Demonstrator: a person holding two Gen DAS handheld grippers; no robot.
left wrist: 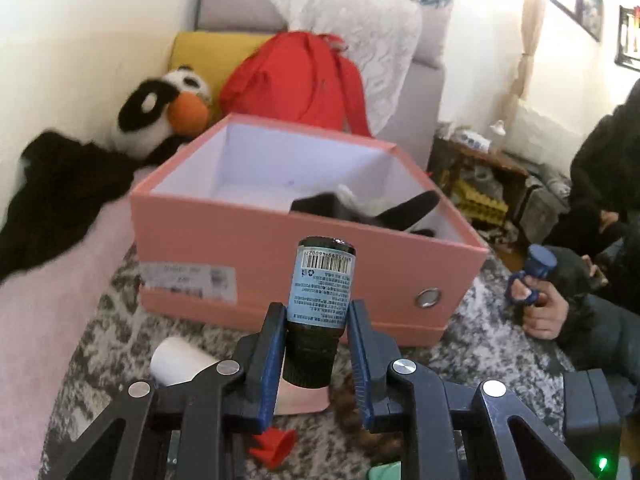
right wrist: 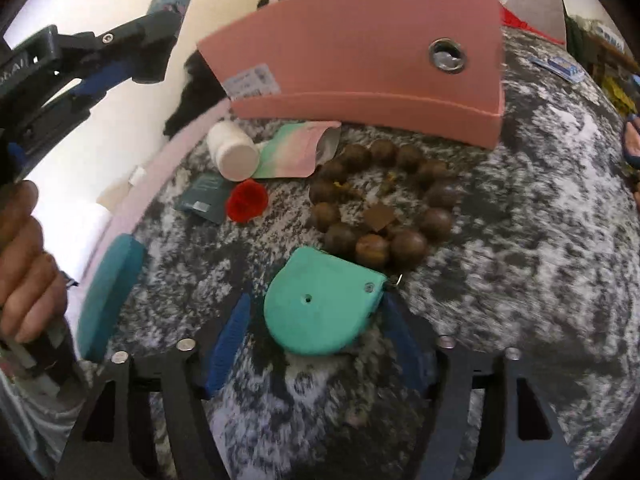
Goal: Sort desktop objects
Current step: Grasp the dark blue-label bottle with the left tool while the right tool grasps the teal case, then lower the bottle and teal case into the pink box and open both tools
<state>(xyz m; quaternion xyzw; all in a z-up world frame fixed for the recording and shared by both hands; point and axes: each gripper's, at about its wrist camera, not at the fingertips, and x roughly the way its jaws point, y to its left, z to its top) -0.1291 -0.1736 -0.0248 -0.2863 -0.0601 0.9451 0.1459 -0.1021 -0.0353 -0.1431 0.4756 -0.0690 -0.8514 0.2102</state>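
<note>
In the left wrist view my left gripper (left wrist: 318,314) is shut on a dark bottle with a blue barcode label (left wrist: 322,280), held in the air in front of the open pink box (left wrist: 248,248). Dark and white items (left wrist: 360,208) lie inside the box. The right wrist view shows my right gripper (right wrist: 316,322) open, its blue fingers (right wrist: 228,332) on either side of a teal rounded case (right wrist: 320,304) that lies on the speckled cover. The left gripper (right wrist: 160,28) with the bottle (right wrist: 170,0) appears at that view's upper left.
On the cover lie a wooden bead bracelet (right wrist: 380,200), a white bottle (right wrist: 232,154), a pastel pouch (right wrist: 292,152), a red cap (right wrist: 246,200), a dark sachet (right wrist: 204,196) and a teal pad (right wrist: 108,292). Behind the box sit a red backpack (left wrist: 296,84) and a panda plush (left wrist: 160,108).
</note>
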